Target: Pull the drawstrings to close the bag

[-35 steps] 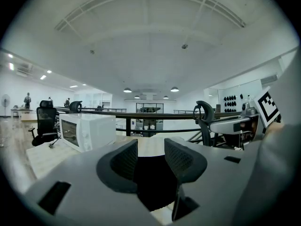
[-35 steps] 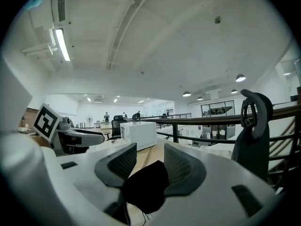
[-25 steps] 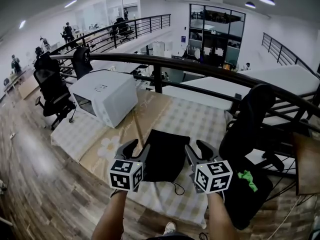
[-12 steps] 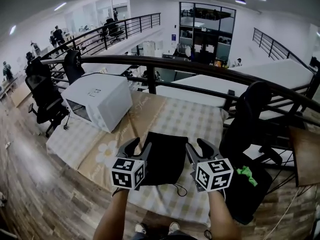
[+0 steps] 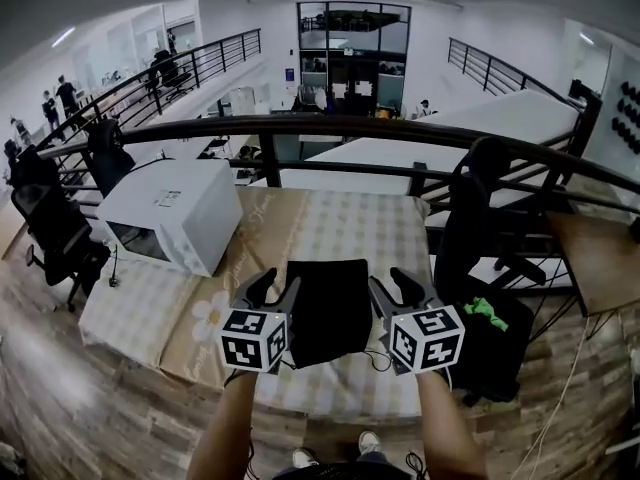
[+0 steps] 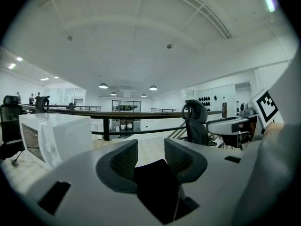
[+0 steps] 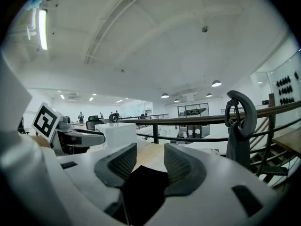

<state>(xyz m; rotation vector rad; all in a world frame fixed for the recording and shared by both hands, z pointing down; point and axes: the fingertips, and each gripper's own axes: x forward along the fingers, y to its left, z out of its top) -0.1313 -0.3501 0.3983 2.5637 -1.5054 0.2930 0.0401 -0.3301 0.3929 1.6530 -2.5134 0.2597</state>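
Note:
A black drawstring bag (image 5: 326, 308) lies flat on the checked tablecloth (image 5: 360, 230), and a thin cord (image 5: 380, 361) trails off its near right corner. My left gripper (image 5: 272, 288) hovers at the bag's left edge, open, with nothing between its jaws. At the bag's right edge, my right gripper (image 5: 398, 288) is also open and empty. Through the left gripper (image 6: 150, 157) the bag (image 6: 157, 187) shows dark below the jaws. The right gripper view shows the same: gripper (image 7: 145, 161) open over the bag (image 7: 141, 192).
A white microwave (image 5: 170, 213) stands on the table's left part. A dark railing (image 5: 330, 128) runs behind the table. A black office chair (image 5: 470, 218) stands close to the table's right edge, with a green item (image 5: 485, 308) on a dark bag below it.
The head view has swung so the table sits more squarely in front. Both grippers keep their places beside the bag and stay open.

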